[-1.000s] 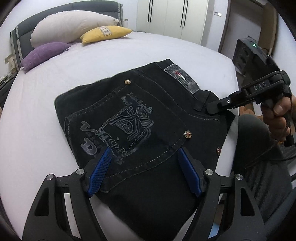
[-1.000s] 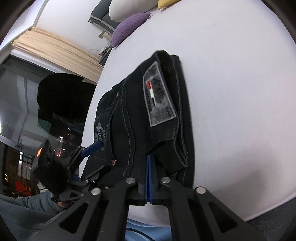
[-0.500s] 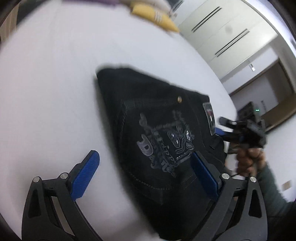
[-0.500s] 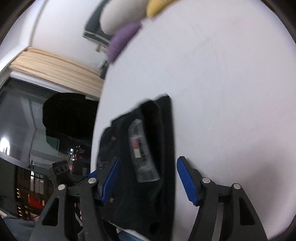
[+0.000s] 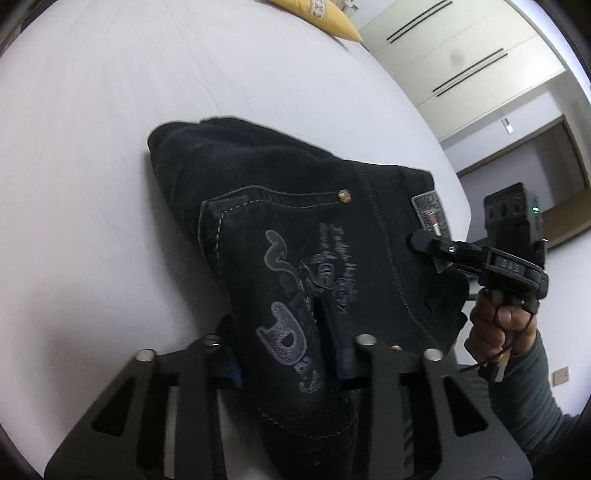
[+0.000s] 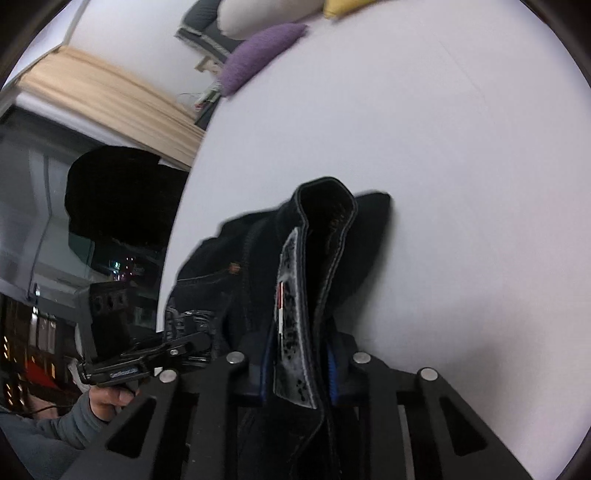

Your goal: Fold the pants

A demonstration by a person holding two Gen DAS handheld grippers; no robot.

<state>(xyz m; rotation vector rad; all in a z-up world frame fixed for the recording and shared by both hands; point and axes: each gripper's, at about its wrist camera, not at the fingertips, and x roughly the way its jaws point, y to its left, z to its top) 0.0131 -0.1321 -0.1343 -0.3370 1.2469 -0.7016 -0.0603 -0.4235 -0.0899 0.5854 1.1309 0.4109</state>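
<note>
Black jeans (image 5: 295,229), folded into a thick bundle with an embroidered back pocket up, lie on the white bed (image 5: 92,147). My left gripper (image 5: 284,350) is closing on the bundle's near edge, and the fabric bunches between its blue pads. In the right wrist view my right gripper (image 6: 299,369) is closing on the waistband (image 6: 325,229) at the grey patch (image 6: 291,314), which stands up off the sheet. Each gripper shows in the other's view: the right gripper (image 5: 436,243) at the patch, the left gripper (image 6: 184,347) at the bundle's left side.
A yellow pillow (image 5: 321,18) and a purple pillow (image 6: 258,55) lie at the head of the bed. White wardrobe doors (image 5: 461,55) stand beyond it. A dark window (image 6: 110,203) and a beige curtain (image 6: 110,99) are past the bed's left edge.
Both grippers opened wide, shifted along the jeans and closed again: the left rolled and now pinches the pocket edge, the right now pinches the waistband at the patch, which has risen.
</note>
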